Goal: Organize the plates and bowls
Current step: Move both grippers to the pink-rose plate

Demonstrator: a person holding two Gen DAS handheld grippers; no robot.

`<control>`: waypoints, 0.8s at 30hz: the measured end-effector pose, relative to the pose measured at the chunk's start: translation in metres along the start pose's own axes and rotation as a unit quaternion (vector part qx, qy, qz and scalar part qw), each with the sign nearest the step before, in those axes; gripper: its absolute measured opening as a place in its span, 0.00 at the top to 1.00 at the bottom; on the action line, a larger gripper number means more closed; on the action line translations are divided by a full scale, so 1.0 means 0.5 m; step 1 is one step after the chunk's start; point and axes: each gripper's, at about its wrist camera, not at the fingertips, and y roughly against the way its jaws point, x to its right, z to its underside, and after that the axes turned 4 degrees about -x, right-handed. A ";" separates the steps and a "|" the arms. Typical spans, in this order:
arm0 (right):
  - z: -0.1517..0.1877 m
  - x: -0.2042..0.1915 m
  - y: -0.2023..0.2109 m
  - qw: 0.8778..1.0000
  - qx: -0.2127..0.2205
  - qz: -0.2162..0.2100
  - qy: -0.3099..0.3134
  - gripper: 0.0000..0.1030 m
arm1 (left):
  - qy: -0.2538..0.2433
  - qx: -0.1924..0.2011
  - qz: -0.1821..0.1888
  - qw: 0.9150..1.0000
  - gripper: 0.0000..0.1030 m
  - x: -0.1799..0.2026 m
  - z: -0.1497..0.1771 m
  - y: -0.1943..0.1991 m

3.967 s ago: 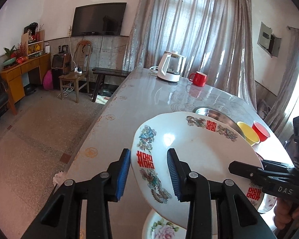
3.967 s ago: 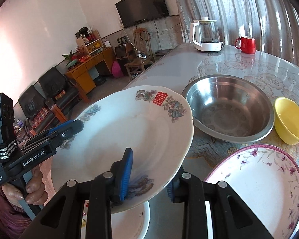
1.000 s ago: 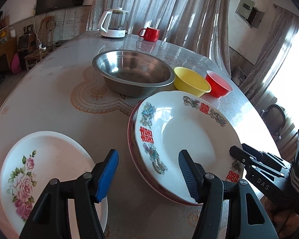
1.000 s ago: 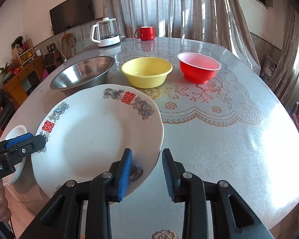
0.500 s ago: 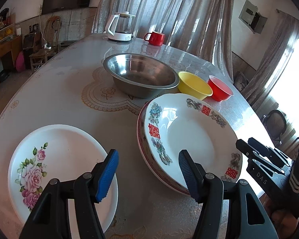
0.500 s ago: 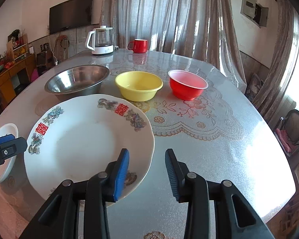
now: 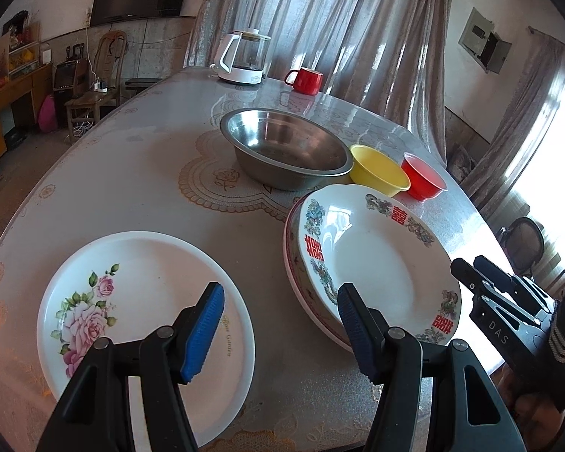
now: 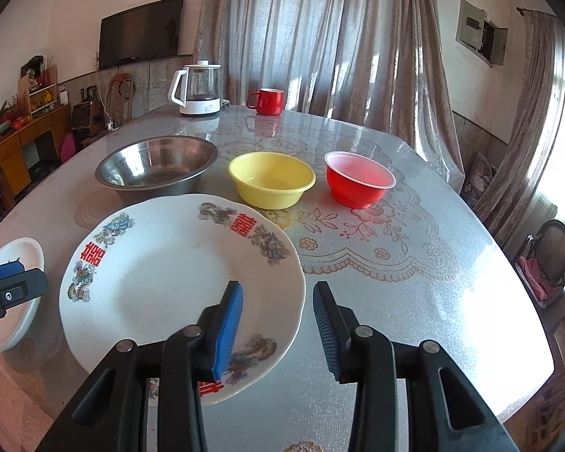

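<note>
A white plate with red characters (image 7: 373, 263) (image 8: 169, 275) lies on top of a pink-rimmed plate (image 7: 293, 275) near the table's front. My right gripper (image 8: 278, 288) (image 7: 469, 261) is open at this plate's near rim. Its pads are clear of the rim, and part of the rim shows in the gap. A rose-patterned plate (image 7: 139, 301) (image 8: 15, 252) lies to the left. My left gripper (image 7: 278, 293) (image 8: 15, 278) hovers open and holds nothing, above the gap between the two plates. Behind them a steel bowl (image 7: 286, 150), a yellow bowl (image 7: 378, 169) and a red bowl (image 7: 422, 177) stand in a row.
A glass kettle (image 7: 245, 58) and a red mug (image 7: 307, 81) stand at the far side of the round table (image 7: 132, 173). A chair (image 8: 553, 252) stands off the table's right edge. The table's front edge is close below both grippers.
The red-character plate, carried in my right gripper earlier, now rests on the pink-rimmed plate. The right jaws have widened and drawn back from the rim. The left gripper backed away a little.
</note>
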 end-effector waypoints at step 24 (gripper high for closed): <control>-0.001 -0.152 0.023 0.994 0.004 -0.073 0.080 0.62 | 0.066 0.029 -0.039 0.997 0.39 -0.129 0.014 0.056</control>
